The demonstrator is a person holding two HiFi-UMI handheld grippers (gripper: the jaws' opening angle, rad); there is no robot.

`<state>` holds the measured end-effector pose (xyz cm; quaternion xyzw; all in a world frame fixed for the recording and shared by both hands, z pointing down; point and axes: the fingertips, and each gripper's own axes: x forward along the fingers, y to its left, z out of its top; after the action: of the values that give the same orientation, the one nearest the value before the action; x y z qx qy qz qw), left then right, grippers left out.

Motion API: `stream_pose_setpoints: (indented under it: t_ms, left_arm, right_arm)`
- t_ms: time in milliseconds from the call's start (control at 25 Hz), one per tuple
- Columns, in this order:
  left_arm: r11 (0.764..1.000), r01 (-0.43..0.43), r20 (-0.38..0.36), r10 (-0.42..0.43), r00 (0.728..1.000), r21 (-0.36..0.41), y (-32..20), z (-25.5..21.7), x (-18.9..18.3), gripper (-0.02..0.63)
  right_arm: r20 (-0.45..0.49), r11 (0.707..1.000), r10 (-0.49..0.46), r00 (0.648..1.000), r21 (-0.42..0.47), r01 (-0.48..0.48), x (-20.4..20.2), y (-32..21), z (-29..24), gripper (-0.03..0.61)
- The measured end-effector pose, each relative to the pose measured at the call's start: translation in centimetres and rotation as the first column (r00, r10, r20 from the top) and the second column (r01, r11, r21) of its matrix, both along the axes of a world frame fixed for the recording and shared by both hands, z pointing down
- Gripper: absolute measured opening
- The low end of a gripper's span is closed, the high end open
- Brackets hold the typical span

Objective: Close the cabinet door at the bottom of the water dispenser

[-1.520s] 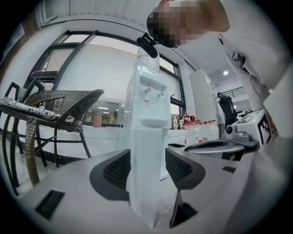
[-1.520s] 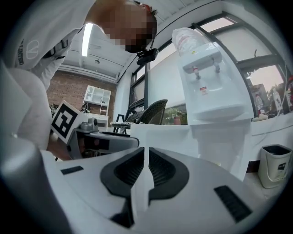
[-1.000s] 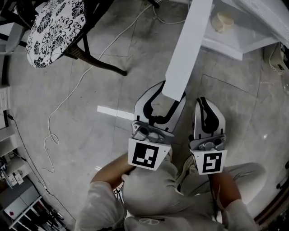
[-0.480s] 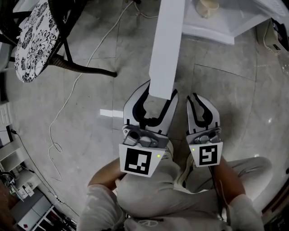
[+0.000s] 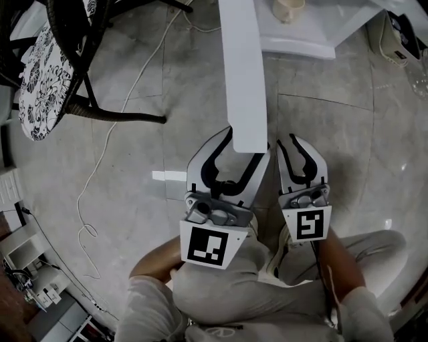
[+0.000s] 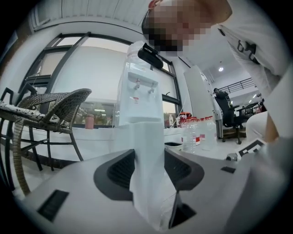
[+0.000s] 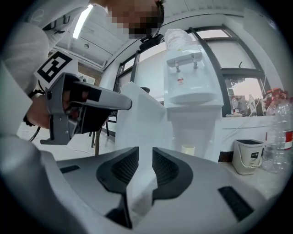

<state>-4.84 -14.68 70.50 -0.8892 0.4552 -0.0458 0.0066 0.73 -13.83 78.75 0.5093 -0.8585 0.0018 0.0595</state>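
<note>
The white cabinet door point(image 5: 244, 80) stands open and runs edge-on from the dispenser's base towards me. My left gripper point(image 5: 246, 143) is shut on its free edge, and the panel point(image 6: 146, 151) fills the gap between the pads. The water dispenser point(image 6: 139, 96) rises straight ahead. My right gripper point(image 5: 297, 150) hangs just right of the door, apart from it. Its jaws have just been opening and hold nothing. In the right gripper view the door point(image 7: 137, 123) shows beyond the parted jaws of my right gripper point(image 7: 145, 164), left of the dispenser point(image 7: 190, 87).
The open cabinet floor point(image 5: 314, 40) holds a pale cup point(image 5: 287, 8). A wicker chair with a patterned cushion point(image 5: 47, 73) stands at the left, and a cable point(image 5: 100, 167) trails over the tiles. A small bin point(image 7: 247, 155) and water bottles point(image 7: 277, 137) sit right of the dispenser.
The door has swung with my left gripper and now points more squarely towards the dispenser. My right gripper has sunk a little and its jaws have parted.
</note>
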Motion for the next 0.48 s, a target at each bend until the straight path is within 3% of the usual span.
stream_pose_setpoints:
  t_ms: [480]
  left_arm:
    - [0.998,-0.040,-0.018,0.041,0.999,0.039,0.3,0.0,1.8,0.206]
  right_arm:
    - [-0.098,0.992,-0.034,0.995,-0.124,0.022,-0.6,1.0,5.5,0.133]
